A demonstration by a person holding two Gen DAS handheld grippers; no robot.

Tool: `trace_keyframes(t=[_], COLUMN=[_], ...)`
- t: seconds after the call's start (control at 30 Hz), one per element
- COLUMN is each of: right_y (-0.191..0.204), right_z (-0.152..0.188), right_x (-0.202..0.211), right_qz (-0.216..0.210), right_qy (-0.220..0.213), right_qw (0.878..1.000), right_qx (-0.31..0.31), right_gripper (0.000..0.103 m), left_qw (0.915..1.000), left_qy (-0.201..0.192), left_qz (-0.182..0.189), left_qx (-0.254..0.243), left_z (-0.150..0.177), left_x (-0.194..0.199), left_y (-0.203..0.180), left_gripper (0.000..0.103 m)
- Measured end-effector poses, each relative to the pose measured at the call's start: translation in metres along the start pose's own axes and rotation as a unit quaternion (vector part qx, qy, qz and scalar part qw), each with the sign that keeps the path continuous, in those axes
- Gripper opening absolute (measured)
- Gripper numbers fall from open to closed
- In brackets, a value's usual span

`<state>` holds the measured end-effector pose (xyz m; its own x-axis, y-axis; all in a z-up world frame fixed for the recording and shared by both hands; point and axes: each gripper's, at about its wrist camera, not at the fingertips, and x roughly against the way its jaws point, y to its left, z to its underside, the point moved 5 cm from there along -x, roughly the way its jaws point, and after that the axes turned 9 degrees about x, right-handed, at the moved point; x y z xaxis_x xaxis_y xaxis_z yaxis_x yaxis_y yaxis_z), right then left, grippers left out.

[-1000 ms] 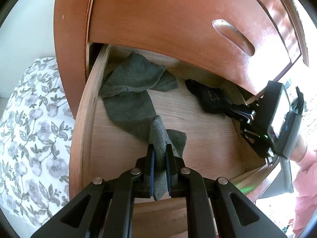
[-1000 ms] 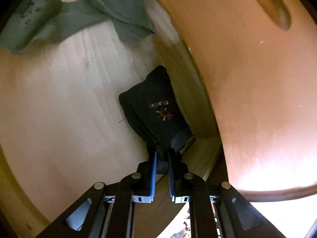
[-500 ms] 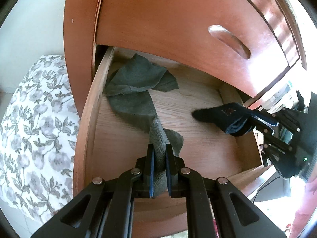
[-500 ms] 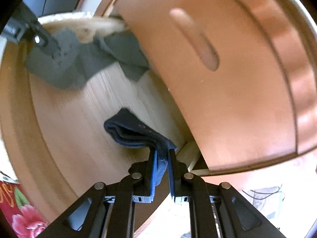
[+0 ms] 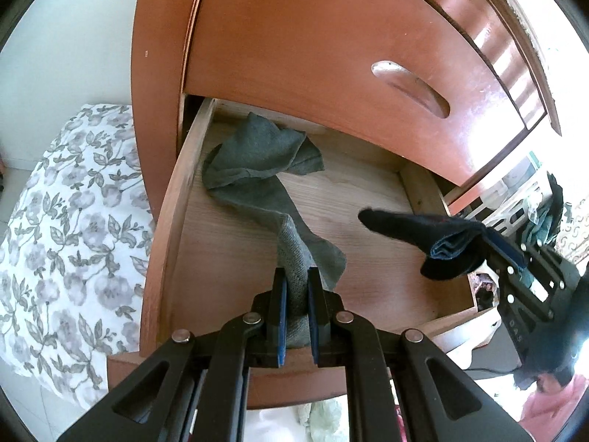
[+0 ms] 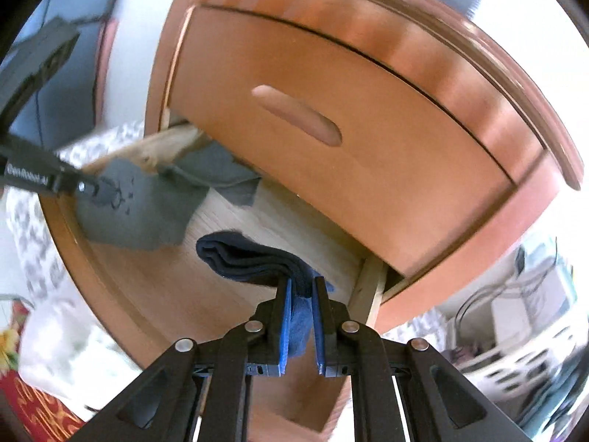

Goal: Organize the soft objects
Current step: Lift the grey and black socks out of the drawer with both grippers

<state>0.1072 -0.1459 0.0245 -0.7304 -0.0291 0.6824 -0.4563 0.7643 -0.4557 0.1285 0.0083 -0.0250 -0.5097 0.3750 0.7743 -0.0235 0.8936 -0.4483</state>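
Note:
A grey-green sock (image 5: 254, 169) trails across the floor of an open wooden drawer (image 5: 173, 221). My left gripper (image 5: 294, 276) is shut on its near end, lifting that end off the wood. The far end stays bunched at the drawer's back left. My right gripper (image 6: 302, 287) is shut on a folded dark navy sock (image 6: 250, 261), held in the air above the drawer's right side. The navy sock (image 5: 416, 232) and right gripper (image 5: 515, 258) also show at the right of the left wrist view. The grey-green sock (image 6: 140, 206) and the left gripper (image 6: 99, 191) appear at the left of the right wrist view.
A closed reddish drawer front with a recessed handle (image 5: 408, 88) overhangs the open drawer. A floral bedspread (image 5: 62, 228) lies to the left. A white basket (image 6: 515, 361) and clutter sit at the right. A pink sleeve (image 5: 552, 412) shows at the lower right.
My right gripper has lifted the navy sock out of the drawer's back right corner, up and toward the front, rolling as it rose. My left gripper has risen slightly with the grey-green sock.

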Motion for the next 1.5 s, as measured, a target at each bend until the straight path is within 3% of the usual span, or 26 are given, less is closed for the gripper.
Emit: trace_keyframes(t=[0.2, 0.63, 0.83, 1.17, 1.5], right_y=[-0.004, -0.015, -0.022, -0.034, -0.045], right_z=[0.008, 0.001, -0.006, -0.011, -0.015], right_x=[0.017, 0.045, 0.060, 0.080, 0.106], right_qz=[-0.013, -0.015, -0.008, 0.008, 0.030], right_qy=[-0.026, -0.064, -0.082, -0.105, -0.131], right_qw=[0.996, 0.992, 0.990, 0.987, 0.983], right_qx=[-0.080, -0.112, -0.115, -0.123, -0.124], right_gripper=[0.011, 0.011, 0.011, 0.011, 0.011], left_qw=[0.9999, 0.9998, 0.9989, 0.9935, 0.9786], left_qy=[0.006, -0.017, -0.046, -0.109, -0.193], left_qz=[-0.006, -0.005, -0.005, 0.026, 0.046], left_qx=[0.010, -0.003, -0.011, -0.021, -0.052], left_z=[0.003, -0.005, -0.024, -0.050, -0.056], left_x=[-0.001, 0.024, 0.048, 0.103, 0.164], left_y=[-0.001, -0.019, -0.027, -0.049, -0.073], left_gripper=[0.010, 0.010, 0.010, 0.010, 0.010])
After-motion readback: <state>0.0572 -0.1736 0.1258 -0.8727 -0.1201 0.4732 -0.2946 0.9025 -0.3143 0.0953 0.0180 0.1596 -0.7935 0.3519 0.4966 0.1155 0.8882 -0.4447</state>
